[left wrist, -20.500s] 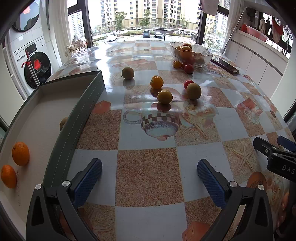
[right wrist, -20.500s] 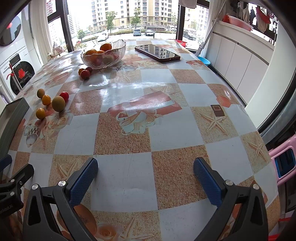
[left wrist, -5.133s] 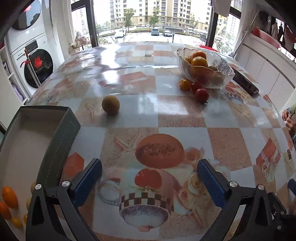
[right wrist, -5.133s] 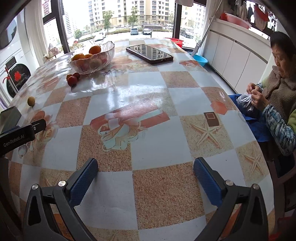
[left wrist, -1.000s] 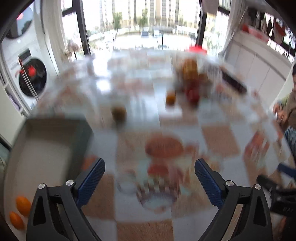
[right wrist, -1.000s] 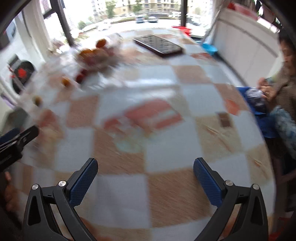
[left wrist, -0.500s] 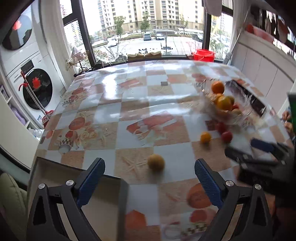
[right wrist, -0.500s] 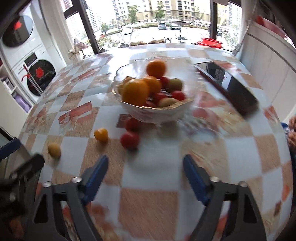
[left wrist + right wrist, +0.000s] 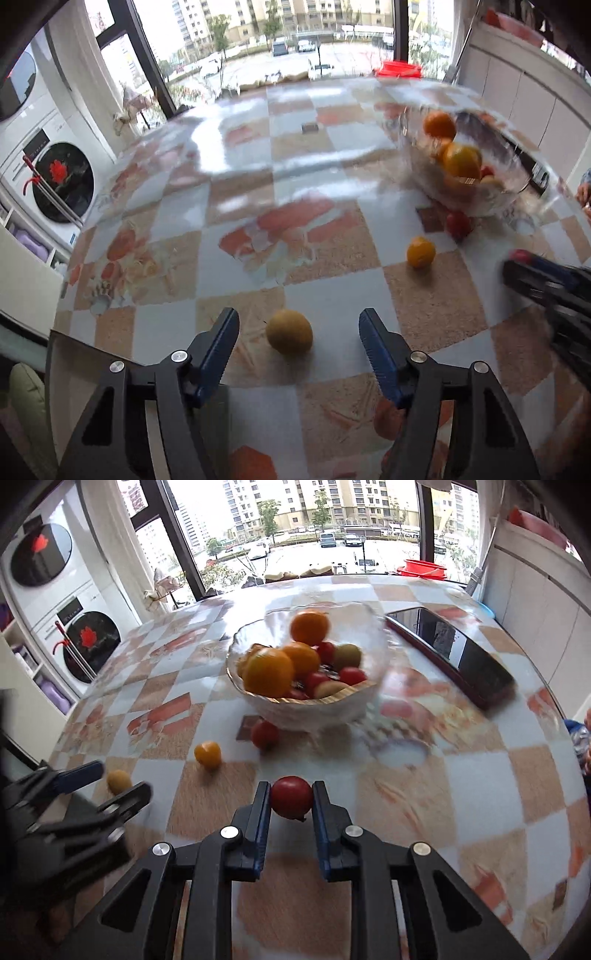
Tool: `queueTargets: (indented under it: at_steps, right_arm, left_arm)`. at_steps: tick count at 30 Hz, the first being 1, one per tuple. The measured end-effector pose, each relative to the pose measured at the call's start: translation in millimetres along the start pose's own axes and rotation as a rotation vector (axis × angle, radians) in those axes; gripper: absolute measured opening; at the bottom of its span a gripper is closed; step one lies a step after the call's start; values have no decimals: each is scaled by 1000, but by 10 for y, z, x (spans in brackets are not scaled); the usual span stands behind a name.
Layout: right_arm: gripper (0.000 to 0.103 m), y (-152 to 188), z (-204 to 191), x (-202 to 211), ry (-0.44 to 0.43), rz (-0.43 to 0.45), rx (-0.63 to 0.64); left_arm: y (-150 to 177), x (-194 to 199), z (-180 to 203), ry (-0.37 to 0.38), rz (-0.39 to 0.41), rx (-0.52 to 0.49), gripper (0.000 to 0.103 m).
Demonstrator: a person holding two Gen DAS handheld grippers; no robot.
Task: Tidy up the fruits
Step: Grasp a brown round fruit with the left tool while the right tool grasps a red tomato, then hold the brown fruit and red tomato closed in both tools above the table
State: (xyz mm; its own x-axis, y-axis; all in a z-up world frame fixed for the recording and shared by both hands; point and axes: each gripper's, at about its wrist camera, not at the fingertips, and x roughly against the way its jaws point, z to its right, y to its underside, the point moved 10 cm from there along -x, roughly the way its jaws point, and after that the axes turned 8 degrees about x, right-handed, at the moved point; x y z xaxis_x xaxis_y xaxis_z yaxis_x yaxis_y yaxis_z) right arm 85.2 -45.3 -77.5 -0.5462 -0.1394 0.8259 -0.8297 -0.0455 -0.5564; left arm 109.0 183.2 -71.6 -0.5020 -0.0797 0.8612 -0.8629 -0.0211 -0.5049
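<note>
A yellow-brown fruit [image 9: 290, 332] lies on the checked tablecloth between the blue pads of my left gripper [image 9: 298, 321]. Its jaws are closing, with a gap on each side of the fruit. My right gripper [image 9: 291, 792] is shut on a small red fruit [image 9: 291, 800] that rests on the table in front of the glass bowl [image 9: 295, 709]. In the right wrist view the left gripper [image 9: 103, 784] sits at the left around the same yellow fruit [image 9: 119, 781]. The right gripper [image 9: 546, 280] shows blurred at the right edge of the left wrist view.
The bowl holds several oranges and small red and green fruits. A small orange fruit [image 9: 208, 754] and another red fruit [image 9: 265, 734] lie loose before it. A phone [image 9: 454, 657] lies right of the bowl. A grey tray [image 9: 70, 369] stands at the near left.
The right gripper's jaws have come together on the red fruit. The left gripper has moved in over the yellow fruit and its jaws have narrowed.
</note>
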Motion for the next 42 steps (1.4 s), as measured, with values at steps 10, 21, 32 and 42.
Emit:
queueTargets:
  at_steps: [10,21,32,42]
  right_arm:
    - [24,665,200,680,-16,12,-76]
    - [24,1339,190,906,114,58,-19]
    - [24,1352,197,929,116,87,-13]
    - [24,1347,192,924,111,88,-17]
  left_arm:
    - [492,406,297,148,43,67,26]
    - [1380,902,281,98,141,143,26]
    - [1360,883,268,95,146,144,26]
    - [1360,877,277,92,146,142,26]
